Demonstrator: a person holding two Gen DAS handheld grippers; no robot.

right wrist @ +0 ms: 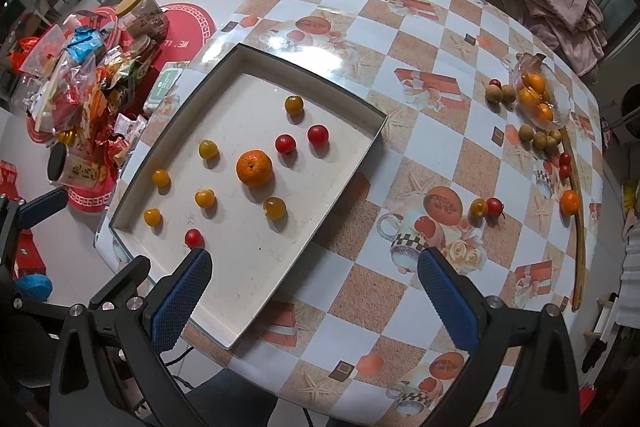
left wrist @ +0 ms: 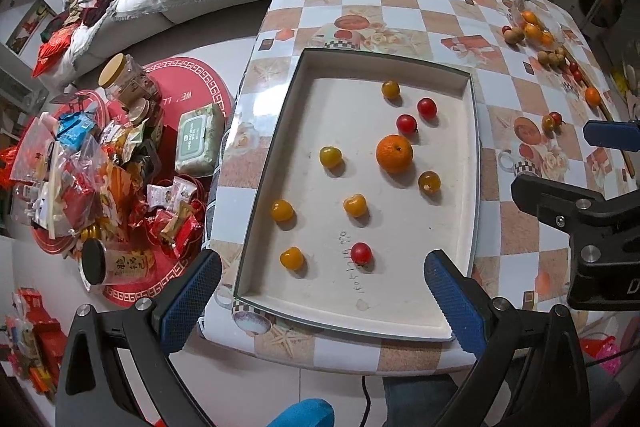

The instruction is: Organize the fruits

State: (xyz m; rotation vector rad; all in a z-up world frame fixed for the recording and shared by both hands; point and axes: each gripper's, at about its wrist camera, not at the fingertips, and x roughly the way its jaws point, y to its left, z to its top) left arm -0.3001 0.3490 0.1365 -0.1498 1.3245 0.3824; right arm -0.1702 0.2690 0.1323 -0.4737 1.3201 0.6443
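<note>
Ahead of my left tongs point(left wrist: 322, 291) sits the white tray point(left wrist: 400, 315), and the fruit is spread loosely across its floor. I've got one mandarin point(left wrist: 394, 153) near the middle, with two red cherry tomatoes point(left wrist: 407, 123) just beyond it and a third red one point(left wrist: 361, 252) close to the tongs. Yellow cherry tomatoes point(left wrist: 330, 157) are scattered around them, none touching. My left tongs are spread wide and holding nothing, their blue pads point(left wrist: 188, 301) straddling the tray's near edge.

Over on the right wrist view, my right tongs point(right wrist: 314, 297) are likewise wide apart and empty, hovering above the tray's near right corner. Their left pad hangs over the tray, their right pad point(right wrist: 450, 301) over the checked tabletop point(right wrist: 360, 283). Forward and to the right of these tongs, more fruit waits outside the tray: a yellow and red tomato pair point(right wrist: 486, 207) touching each other, a lone orange fruit point(right wrist: 569, 202), and farther off a clear dish point(right wrist: 560, 99) of orange fruit with small brown round fruits point(right wrist: 540, 138) beside it. A long wooden stick point(right wrist: 579, 227) lies along that far side.

Off to the left, past the tabletop edge, I see snack packets and jars point(left wrist: 100, 179) heaped on a red mat point(left wrist: 192, 83) on the floor.
</note>
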